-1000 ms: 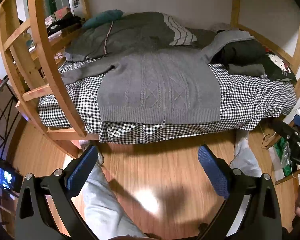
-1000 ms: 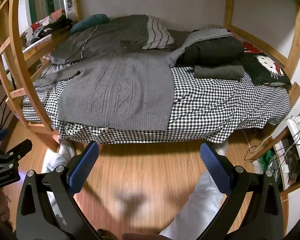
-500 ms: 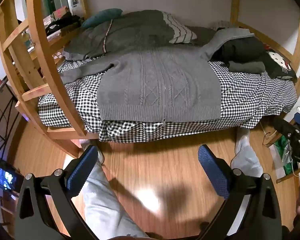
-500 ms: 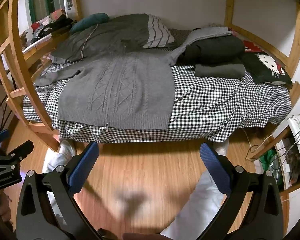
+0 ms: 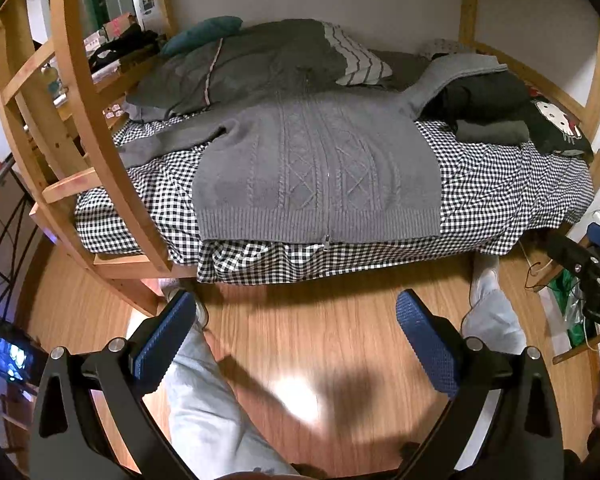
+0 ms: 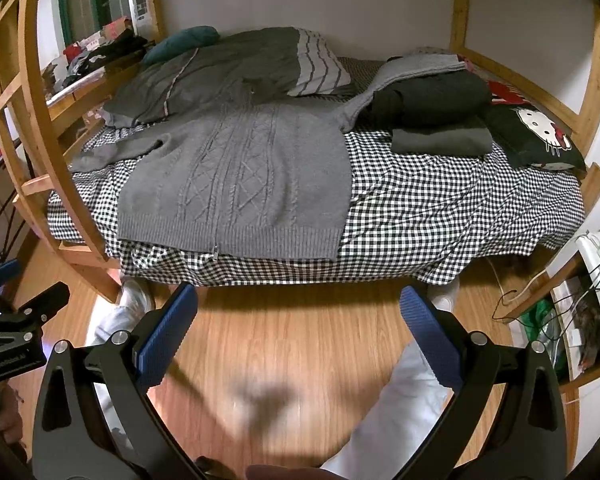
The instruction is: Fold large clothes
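Observation:
A grey cable-knit zip cardigan (image 5: 316, 172) lies spread flat on the checked bed, hem at the near edge; it also shows in the right wrist view (image 6: 240, 188). One sleeve reaches left (image 5: 168, 146); the other drapes up over dark folded clothes (image 5: 456, 74). My left gripper (image 5: 296, 312) is open and empty above the wooden floor, short of the bed. My right gripper (image 6: 298, 304) is open and empty, also over the floor in front of the bed.
A wooden ladder (image 5: 88, 120) stands at the bed's left end. Folded dark clothes (image 6: 440, 120) and a Hello Kitty cushion (image 6: 540, 136) lie right. A grey quilt (image 6: 220, 72) lies behind. The person's legs (image 5: 216, 412) stand on the floor. A cluttered shelf (image 6: 580, 312) stands right.
Both grippers have drifted slightly closer to the bed; the cardigan looms a little larger. Both stay open and empty.

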